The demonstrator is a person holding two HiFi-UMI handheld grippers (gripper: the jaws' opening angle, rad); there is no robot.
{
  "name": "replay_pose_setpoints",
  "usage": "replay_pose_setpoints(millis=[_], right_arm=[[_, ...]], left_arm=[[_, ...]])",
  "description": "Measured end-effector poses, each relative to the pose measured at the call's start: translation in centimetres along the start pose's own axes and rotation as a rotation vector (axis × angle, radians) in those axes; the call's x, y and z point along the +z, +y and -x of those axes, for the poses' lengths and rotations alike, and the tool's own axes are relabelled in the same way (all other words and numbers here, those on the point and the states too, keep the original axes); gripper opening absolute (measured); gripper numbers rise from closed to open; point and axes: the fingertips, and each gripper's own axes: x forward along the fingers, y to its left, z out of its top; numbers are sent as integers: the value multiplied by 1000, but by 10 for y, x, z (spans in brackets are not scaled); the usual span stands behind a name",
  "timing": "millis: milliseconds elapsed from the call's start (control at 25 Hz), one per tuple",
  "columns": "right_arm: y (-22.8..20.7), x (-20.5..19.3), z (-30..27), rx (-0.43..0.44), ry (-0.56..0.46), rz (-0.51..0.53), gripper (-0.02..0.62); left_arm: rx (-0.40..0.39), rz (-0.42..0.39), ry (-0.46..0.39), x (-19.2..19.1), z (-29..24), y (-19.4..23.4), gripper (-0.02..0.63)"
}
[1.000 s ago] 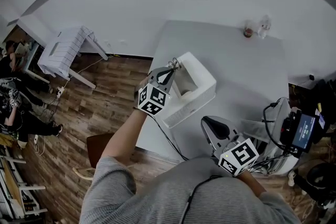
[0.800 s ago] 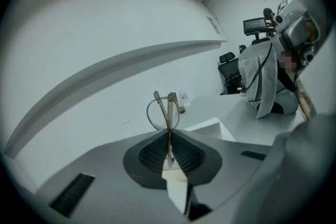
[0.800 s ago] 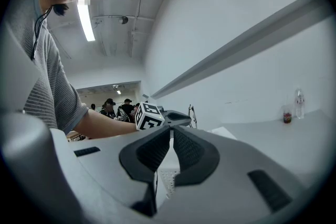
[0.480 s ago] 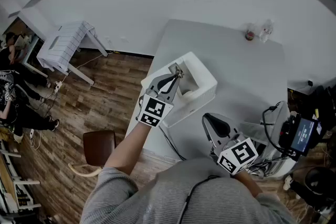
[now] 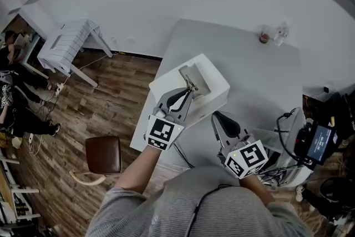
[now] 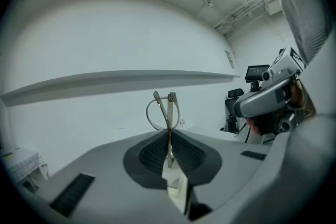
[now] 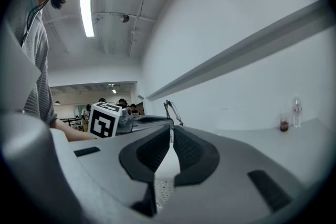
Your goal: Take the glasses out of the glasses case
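A thin metal-framed pair of glasses (image 5: 189,79) is pinched in my left gripper (image 5: 186,92), which is shut on it just above the near side of the open white glasses case (image 5: 217,84). In the left gripper view the glasses (image 6: 164,109) stick up from between the closed pads, lens rim and temple showing. My right gripper (image 5: 219,120) rests low near the table's front edge, to the right of the case, shut with nothing in it. From the right gripper view the glasses (image 7: 172,108) and the left gripper's marker cube (image 7: 105,119) show just beyond the jaws.
The case sits on a white table (image 5: 249,75). A small bottle (image 5: 281,30) and a cup (image 5: 263,37) stand at its far edge. Camera gear and cables (image 5: 313,141) crowd the right side. A brown chair (image 5: 103,155) and a white bench (image 5: 66,50) stand on the wooden floor at left.
My left gripper has drawn back toward me from over the case's hollow, bringing the glasses with it. The right gripper has barely shifted.
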Motion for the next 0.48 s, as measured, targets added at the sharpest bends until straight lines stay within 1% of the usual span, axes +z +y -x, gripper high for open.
replay_pose_setpoints(millis=[120, 240, 480], right_arm=[[-2, -4, -2, -9, 4, 1, 15], [-3, -9, -4, -10, 14, -1, 15], [-2, -10, -3, -10, 20, -10, 15]], left_arm=[[3, 18, -24, 4, 10, -10, 26], [2, 52, -40, 5, 20, -19, 26], [-5, 89, -72, 9, 40, -35, 27]])
